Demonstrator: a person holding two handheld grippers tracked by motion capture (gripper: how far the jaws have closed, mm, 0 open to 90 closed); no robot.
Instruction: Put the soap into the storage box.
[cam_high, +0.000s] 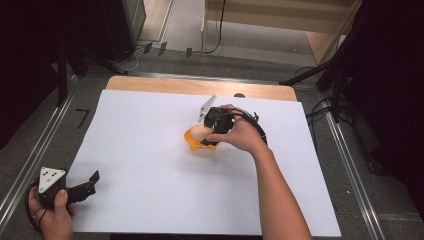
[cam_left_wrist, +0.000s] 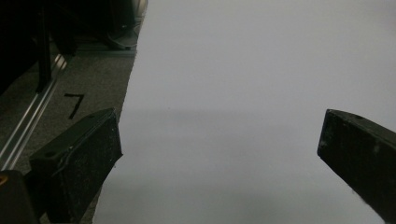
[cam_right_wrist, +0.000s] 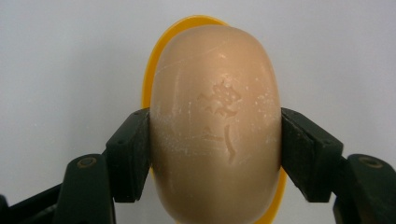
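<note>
Both right gripper (cam_right_wrist: 215, 154) jaws press soap bar (cam_right_wrist: 215, 126) sides.

Bright, even light on white paper; surroundings dark, slightly soft.

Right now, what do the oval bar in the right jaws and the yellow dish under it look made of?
Bar: looks like soap, a matte, waxy peach-beige solid with a stamped emblem, fine scratches and whitish flecks. Dish: probably plastic, a smooth orange-yellow rim with an even, slightly glossy colour; little of it shows, so I can't be sure. The right gripper has its jaws pressed on the bar's sides.
</note>
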